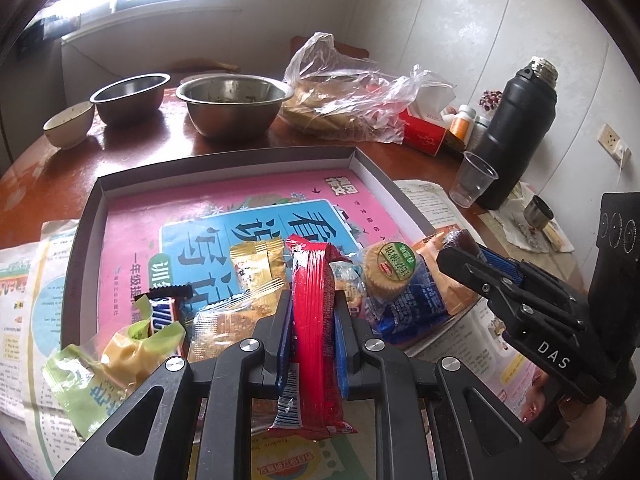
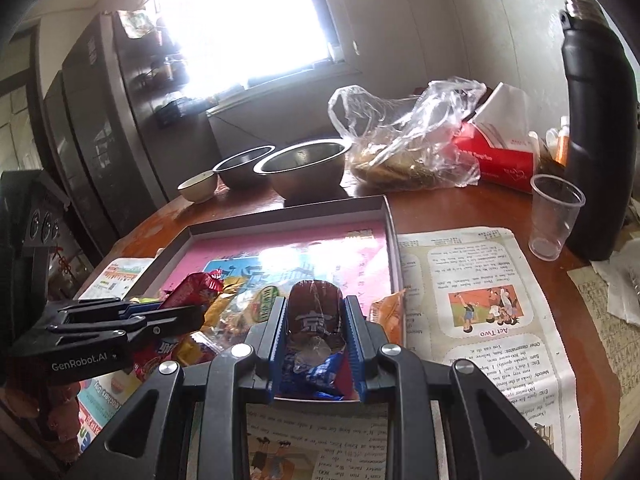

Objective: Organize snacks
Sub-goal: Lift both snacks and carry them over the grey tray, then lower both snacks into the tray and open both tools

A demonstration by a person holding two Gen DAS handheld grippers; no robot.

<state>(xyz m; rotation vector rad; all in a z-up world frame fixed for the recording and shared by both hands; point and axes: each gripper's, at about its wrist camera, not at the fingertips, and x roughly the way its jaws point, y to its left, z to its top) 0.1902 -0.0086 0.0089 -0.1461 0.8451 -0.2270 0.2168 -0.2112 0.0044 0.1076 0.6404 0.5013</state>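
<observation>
The left gripper (image 1: 312, 304) is clamped on a red snack packet (image 1: 314, 320); the right gripper (image 2: 316, 328) pinches a brown-and-blue wrapper (image 2: 314, 332). Both hover above the snack pile at the grey tray's (image 1: 224, 156) near edge. Either slippery wrapper could slide free outside the tray.

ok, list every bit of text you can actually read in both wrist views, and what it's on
"DAS": right gripper body, seen from the left wrist.
"GenRobot.AI": left gripper body, seen from the right wrist.
"Act Two": newspaper under the cartoon, upside down.
"SNIC": partial, on the chocolate bar.
Large Chinese characters: pink book in the tray; not transcribed.
Newspaper body text, red snack pack barcode, tissue box print: too small or blurred.
</observation>
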